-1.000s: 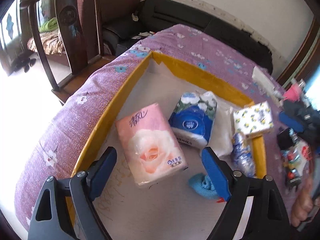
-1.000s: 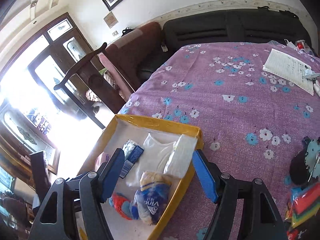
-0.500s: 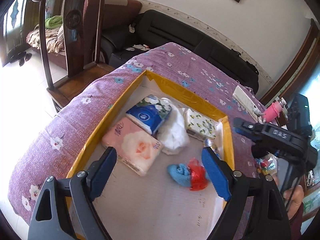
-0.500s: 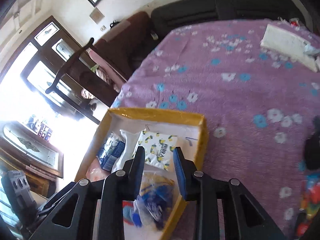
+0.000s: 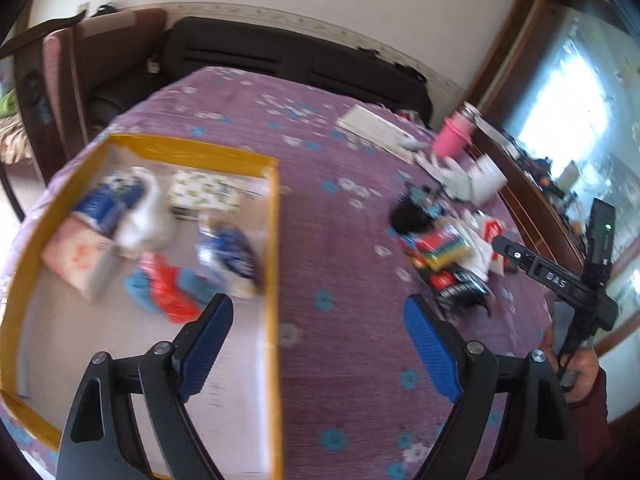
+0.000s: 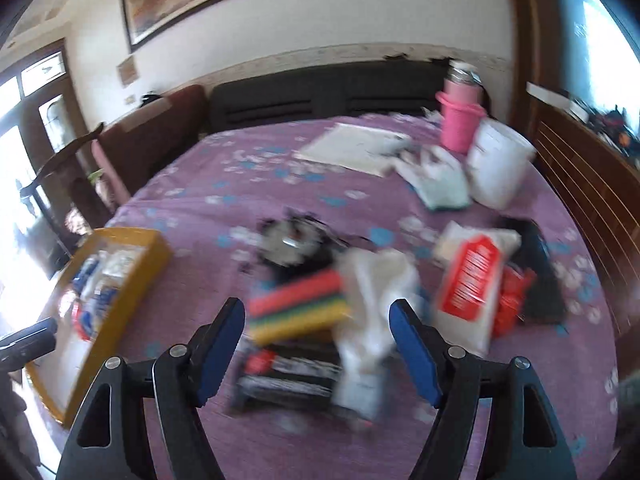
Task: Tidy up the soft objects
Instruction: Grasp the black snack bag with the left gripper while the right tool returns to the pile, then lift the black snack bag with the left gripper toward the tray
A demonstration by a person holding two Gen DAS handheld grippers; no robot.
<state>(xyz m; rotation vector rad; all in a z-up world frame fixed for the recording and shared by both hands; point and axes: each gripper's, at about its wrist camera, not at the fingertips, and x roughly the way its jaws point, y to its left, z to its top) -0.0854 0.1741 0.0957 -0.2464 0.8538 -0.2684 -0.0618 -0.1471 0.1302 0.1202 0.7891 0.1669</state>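
The right gripper had just been opening, nothing between its jaws, over the blurred pile of packets at lower centre. The left gripper hung released and empty beside the yellow tray, which held tissue packs at left.

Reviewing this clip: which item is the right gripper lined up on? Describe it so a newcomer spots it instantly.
On the purple floral cloth, find the loose pile right of the yellow tray. Ahead of the right gripper, open jaws, lies a striped pack: red, green and yellow bands, unlike the white bags beside it.
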